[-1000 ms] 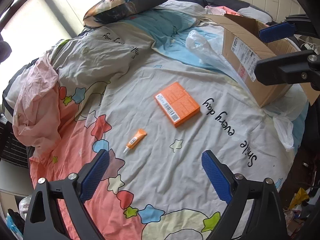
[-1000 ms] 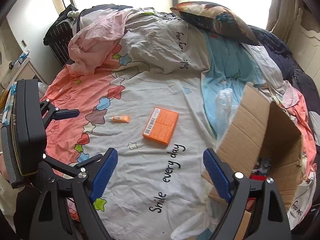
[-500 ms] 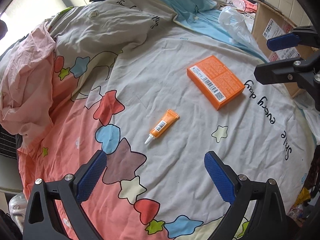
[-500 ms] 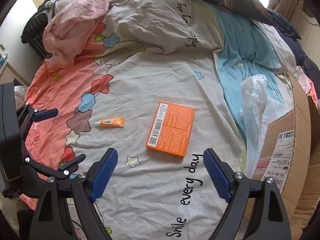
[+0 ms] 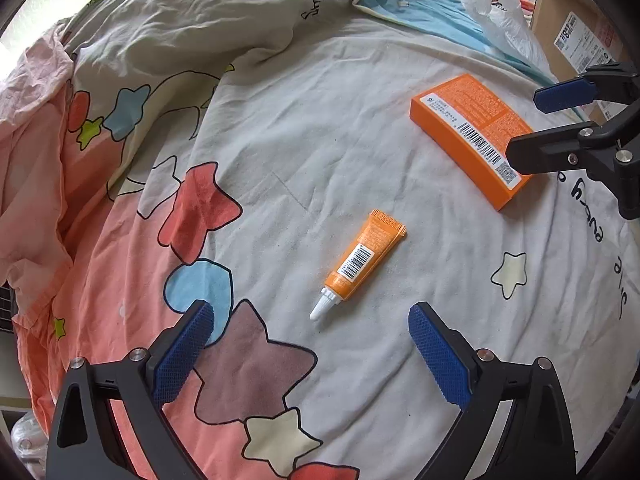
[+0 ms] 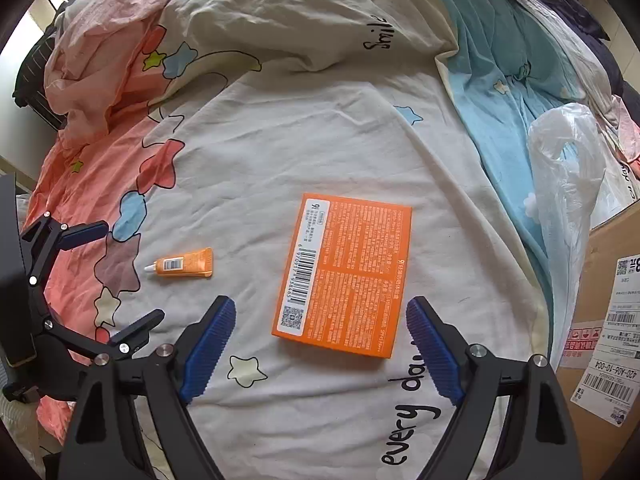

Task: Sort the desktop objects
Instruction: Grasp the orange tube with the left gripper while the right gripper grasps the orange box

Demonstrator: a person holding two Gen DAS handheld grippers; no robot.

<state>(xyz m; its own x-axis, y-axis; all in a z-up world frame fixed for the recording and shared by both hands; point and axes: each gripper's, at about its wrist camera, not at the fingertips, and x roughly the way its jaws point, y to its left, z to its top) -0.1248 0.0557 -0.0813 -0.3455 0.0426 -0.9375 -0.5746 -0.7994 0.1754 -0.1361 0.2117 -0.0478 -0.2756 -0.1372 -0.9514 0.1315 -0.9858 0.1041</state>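
rumpled cotton quilt [image 6: 320,140] under flat orange box [image 6: 348,276], crimped tube [image 5: 360,260]; both grippers' ribbed fingers [image 5: 182,354] apart

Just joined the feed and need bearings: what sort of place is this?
Likely a bedroom: items lie on a bed's star-printed cotton duvet, beside crumpled pink bedding and a brown cardboard box.
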